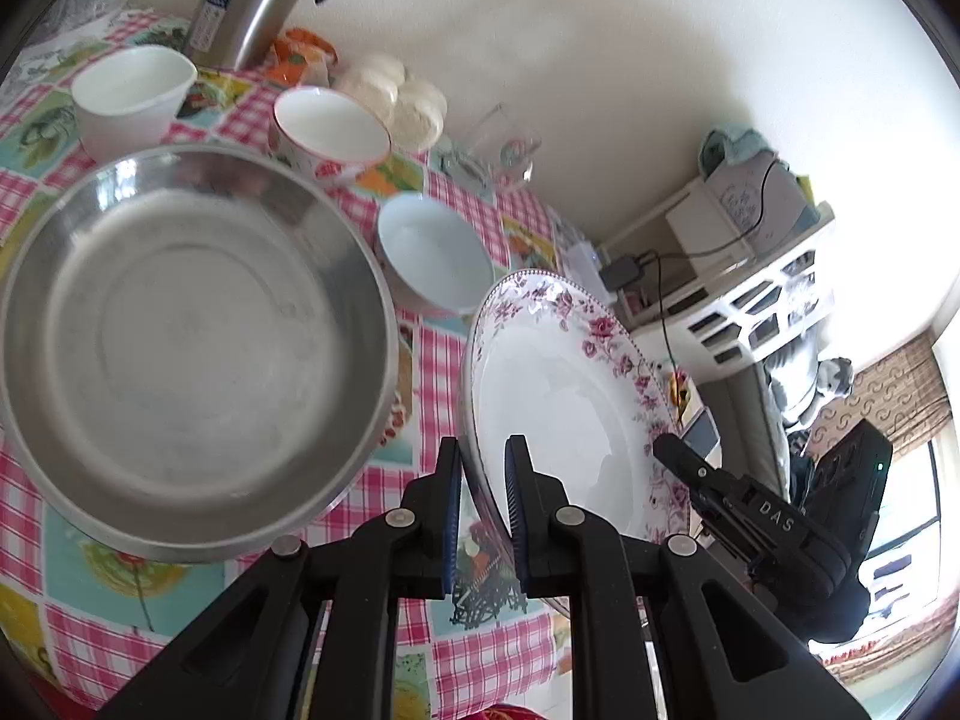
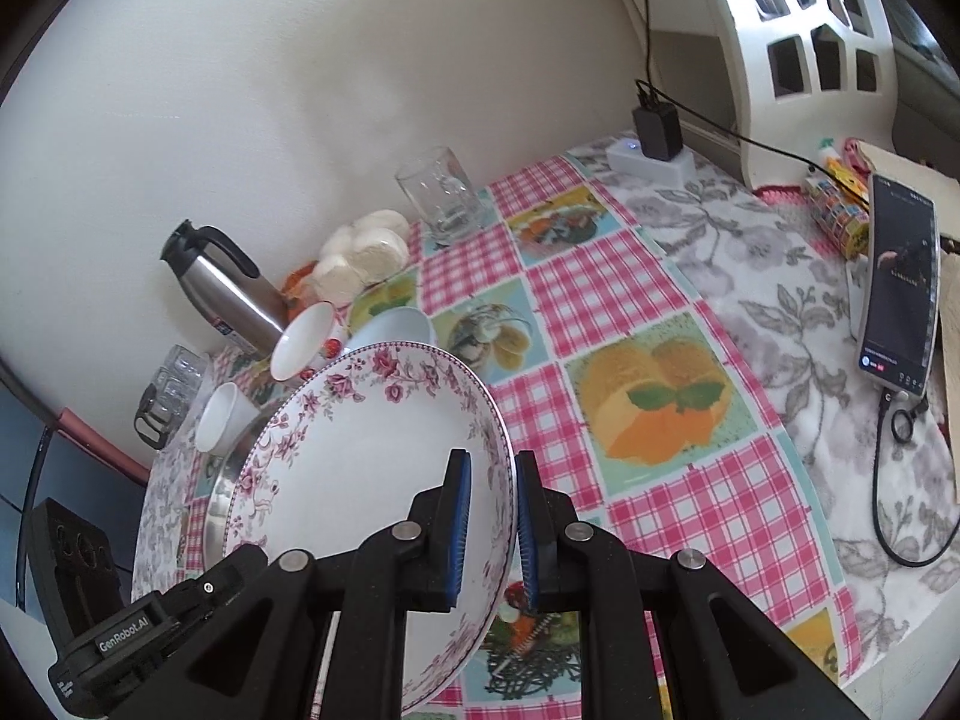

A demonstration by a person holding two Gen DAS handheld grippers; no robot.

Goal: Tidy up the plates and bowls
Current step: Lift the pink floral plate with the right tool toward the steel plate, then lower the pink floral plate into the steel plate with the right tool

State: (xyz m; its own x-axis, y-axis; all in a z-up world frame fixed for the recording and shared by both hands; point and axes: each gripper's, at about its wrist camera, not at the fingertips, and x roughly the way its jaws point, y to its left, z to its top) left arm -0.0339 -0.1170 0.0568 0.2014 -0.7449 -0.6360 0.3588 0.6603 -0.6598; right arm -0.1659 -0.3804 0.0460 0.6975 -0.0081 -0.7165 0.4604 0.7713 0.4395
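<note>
A white plate with pink flowers [image 1: 558, 396] is held tilted above the table, between both grippers. My left gripper [image 1: 483, 510] is shut on its left rim. My right gripper [image 2: 489, 528] is shut on its opposite rim [image 2: 360, 468]; it also shows in the left wrist view [image 1: 708, 480]. A large steel bowl [image 1: 180, 336] sits on the table left of the plate. Behind stand a light blue bowl [image 1: 438, 252], a red-rimmed white bowl [image 1: 330, 126] and a plain white bowl [image 1: 129, 96].
A steel thermos [image 2: 222, 288], a glass mug [image 2: 441, 195], wrapped white rolls [image 2: 366, 252] and small glasses [image 2: 168, 390] stand along the wall. A phone [image 2: 900, 282] on a cable and a charger [image 2: 657, 126] lie at the right. The checked tablecloth [image 2: 660, 480] covers the table.
</note>
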